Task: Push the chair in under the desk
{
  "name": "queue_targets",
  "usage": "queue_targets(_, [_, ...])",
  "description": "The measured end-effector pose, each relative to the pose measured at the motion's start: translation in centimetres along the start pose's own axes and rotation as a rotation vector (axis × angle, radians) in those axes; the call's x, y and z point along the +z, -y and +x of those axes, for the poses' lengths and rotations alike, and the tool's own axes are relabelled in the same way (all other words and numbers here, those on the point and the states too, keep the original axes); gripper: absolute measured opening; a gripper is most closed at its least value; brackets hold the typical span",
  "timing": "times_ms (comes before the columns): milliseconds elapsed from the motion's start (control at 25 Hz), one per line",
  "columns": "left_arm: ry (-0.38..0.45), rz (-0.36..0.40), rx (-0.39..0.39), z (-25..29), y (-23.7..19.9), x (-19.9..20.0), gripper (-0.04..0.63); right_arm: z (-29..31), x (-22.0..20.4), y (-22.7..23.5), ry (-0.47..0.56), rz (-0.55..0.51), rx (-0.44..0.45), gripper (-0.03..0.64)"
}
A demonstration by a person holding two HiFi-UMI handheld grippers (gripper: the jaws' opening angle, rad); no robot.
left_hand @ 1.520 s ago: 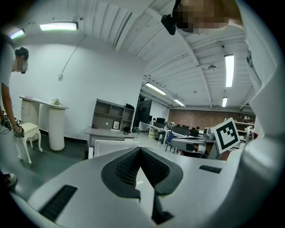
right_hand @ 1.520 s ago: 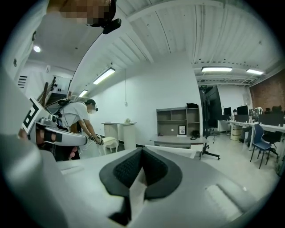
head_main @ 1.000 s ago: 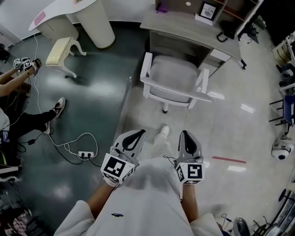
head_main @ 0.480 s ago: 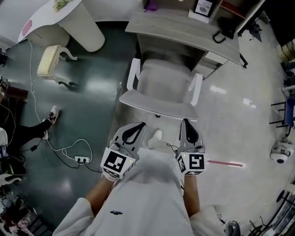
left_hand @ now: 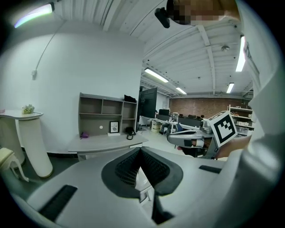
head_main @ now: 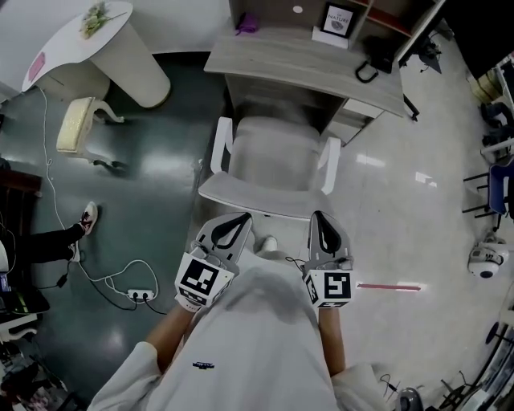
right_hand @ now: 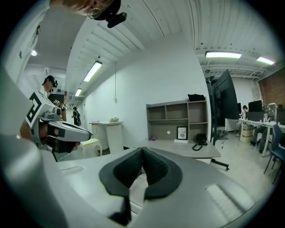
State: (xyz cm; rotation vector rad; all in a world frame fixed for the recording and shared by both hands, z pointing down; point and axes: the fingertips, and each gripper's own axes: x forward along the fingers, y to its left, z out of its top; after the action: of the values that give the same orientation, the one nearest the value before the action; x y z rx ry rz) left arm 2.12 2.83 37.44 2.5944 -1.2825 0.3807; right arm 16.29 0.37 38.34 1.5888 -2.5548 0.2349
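The white armchair stands facing the grey desk, its seat front at the desk's edge and its backrest toward me. My left gripper and right gripper are both shut and empty, side by side, with their tips right at the backrest's top rail; I cannot tell whether they touch it. In the left gripper view the shut left gripper points at the desk. In the right gripper view the shut right gripper also faces the desk.
A picture frame and a black phone sit on the desk. A white round table and a cream stool stand at the left. A power strip with cable and a person's leg lie on the dark floor.
The chair has come from well ahead of me to right in front of both grippers, and it now sits square to the desk. Both grippers stayed shut.
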Motion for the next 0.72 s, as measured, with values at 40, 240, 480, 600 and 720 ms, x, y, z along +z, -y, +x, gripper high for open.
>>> queue_targets(40, [-0.006, 0.012, -0.012, 0.2, -0.2, 0.2, 0.007, 0.2, 0.3, 0.0, 0.003, -0.004, -0.003, 0.014])
queue_targets(240, [-0.067, 0.067, -0.076, 1.0, -1.6, -0.2, 0.006, 1.0, 2.3, -1.5, 0.025, -0.026, 0.004, 0.014])
queue_targets(480, [-0.124, 0.157, -0.139, 2.1, -2.4, -1.4, 0.008, 2.3, 1.7, -2.9, -0.006, -0.08, 0.038, 0.025])
queue_targets(600, [-0.188, 0.217, -0.19, 2.7, -2.6, -3.3, 0.011, 2.9, 0.4, -3.6, -0.05, -0.103, 0.06, 0.031])
queue_targets(720, [-0.217, 0.26, -0.215, 3.1, -2.9, -4.4, 0.011, 3.7, -1.4, -4.3, -0.112, -0.128, 0.093, 0.065])
